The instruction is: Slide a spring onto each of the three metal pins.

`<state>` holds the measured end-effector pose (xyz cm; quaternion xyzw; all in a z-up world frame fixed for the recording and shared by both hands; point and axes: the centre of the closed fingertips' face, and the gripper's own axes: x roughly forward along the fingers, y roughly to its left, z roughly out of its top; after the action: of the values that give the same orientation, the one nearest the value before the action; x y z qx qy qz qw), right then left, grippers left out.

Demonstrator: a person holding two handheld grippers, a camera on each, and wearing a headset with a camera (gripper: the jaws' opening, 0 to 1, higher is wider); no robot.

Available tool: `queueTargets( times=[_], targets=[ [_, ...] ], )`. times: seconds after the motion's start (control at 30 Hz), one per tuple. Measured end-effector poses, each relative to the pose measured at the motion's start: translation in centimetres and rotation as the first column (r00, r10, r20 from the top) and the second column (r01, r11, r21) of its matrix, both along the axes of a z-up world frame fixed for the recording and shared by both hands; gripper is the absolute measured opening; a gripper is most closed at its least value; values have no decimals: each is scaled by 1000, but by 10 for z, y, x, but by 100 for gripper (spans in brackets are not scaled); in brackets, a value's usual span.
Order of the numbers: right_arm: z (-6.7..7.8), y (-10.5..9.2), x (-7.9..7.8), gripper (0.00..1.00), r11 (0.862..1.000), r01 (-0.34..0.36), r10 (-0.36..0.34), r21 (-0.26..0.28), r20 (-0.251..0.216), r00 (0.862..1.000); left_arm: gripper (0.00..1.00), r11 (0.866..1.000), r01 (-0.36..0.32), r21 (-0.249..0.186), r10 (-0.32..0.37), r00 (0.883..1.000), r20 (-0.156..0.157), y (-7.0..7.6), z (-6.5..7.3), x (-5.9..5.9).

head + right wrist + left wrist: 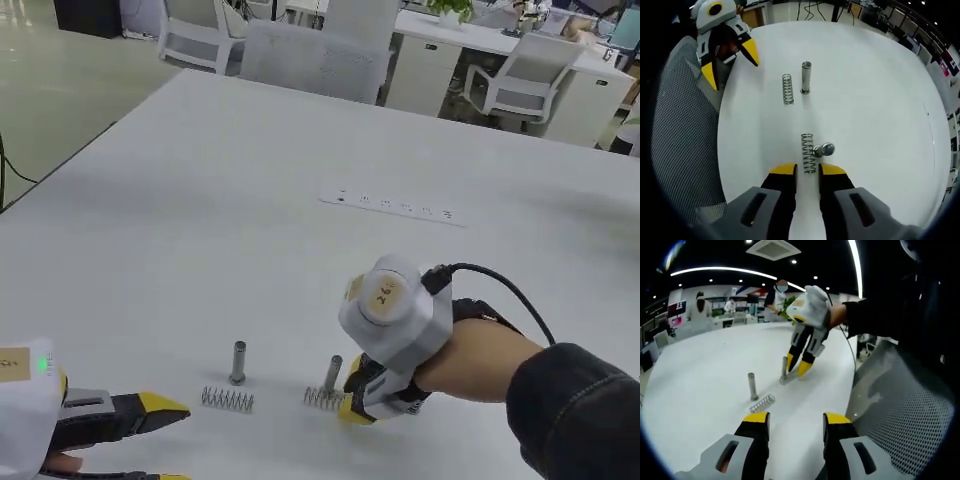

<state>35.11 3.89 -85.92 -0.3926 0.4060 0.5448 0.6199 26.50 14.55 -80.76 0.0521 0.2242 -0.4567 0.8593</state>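
Observation:
Two metal pins stand upright on the white table: the left pin [238,362] [753,386] [806,77] and the right pin [333,375] [785,367] [824,148]. A spring [227,400] [762,403] [787,89] lies flat beside the left pin. A second spring [323,398] [808,152] lies flat against the right pin's base. My right gripper [348,400] [797,365] [809,171] is open and low over the table, its yellow tips on either side of this spring's near end. My left gripper [170,440] [796,419] [730,67] is open, holding nothing, a short way left of the first spring.
A strip of sockets [393,207] is set into the table's middle. The table's near edge [852,385] runs just by the pins, with a mesh chair [900,405] [685,125] beyond it. Office chairs [300,55] and desks stand at the far side.

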Motion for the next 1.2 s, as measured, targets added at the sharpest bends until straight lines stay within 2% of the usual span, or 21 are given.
queueTargets(
  times=[0.33, 0.5, 0.73, 1.03, 1.2],
  targets=[
    [-9, 1, 1, 12, 1000, -5, 5, -15, -12, 1000, 36, 1000, 0, 4, 0, 1000, -2, 1, -1, 0],
    [-9, 1, 0, 8, 1000, -2, 2, -11, -20, 1000, 36, 1000, -3, 3, 3, 1000, -2, 1, -1, 0],
    [-9, 0, -1, 8, 1000, 0, 0, -13, -21, 1000, 36, 1000, 1, 3, -1, 1000, -1, 0, -1, 1],
    [-1, -4, -14, 8, 1000, -7, 6, -17, -28, 1000, 35, 1000, 16, 5, -16, 1000, 4, -3, 1, 2],
    [9, -2, -24, 8, 1000, -28, 27, -13, -22, 999, 35, 999, 38, 4, -38, 999, 9, -8, 4, 2]
  ],
)
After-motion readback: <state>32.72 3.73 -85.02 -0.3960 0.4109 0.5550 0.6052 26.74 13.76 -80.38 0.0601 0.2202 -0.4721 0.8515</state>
